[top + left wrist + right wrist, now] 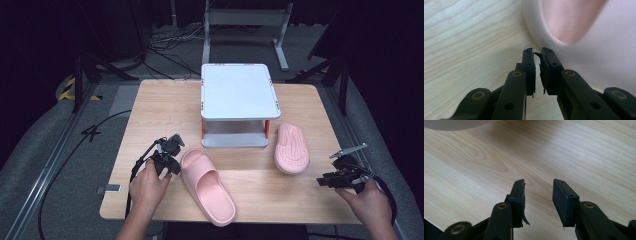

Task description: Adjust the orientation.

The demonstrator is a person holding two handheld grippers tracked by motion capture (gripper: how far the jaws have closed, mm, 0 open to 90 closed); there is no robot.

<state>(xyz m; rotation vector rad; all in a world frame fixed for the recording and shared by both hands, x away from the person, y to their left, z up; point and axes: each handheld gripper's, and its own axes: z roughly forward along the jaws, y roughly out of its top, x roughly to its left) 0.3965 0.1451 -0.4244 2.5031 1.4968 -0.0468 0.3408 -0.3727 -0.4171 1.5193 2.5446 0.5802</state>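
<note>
Pink slipper [207,186], upright with its strap side up, lies on the wooden worktop [150,110] near the front edge in the high view, its toe end pointing back and left, its heel toward the person. The left gripper [170,161], held in the left hand [148,187], sits just beside the slipper's toe end, at its left; from up here I cannot tell whether it touches. A second pink slipper [291,148] lies sole up further right, just beside the front right leg of a small white two-level rack [238,90] that stands at the middle of the worktop. The right gripper [334,181], held in the right hand [367,202], is at the worktop's right edge, well apart from both slippers. Dark cables trail from both grippers, and grey floor with metal frame legs surrounds the worktop.

In the left gripper view, the jaws stand nearly closed, with only a thin slit between them and nothing clamped there. Their tips [537,53] lie at the rim of the pink slipper [584,50], the right jaw up against its pale side; the dotted footbed shows in the opening above. Light wood grain of the worktop [469,50] runs to the left.

In the right gripper view, the jaws are apart by a moderate gap [539,192] and hold nothing. Bare worktop [549,150] lies below them, with a blurred pale shape at the top left corner that I cannot identify.
</note>
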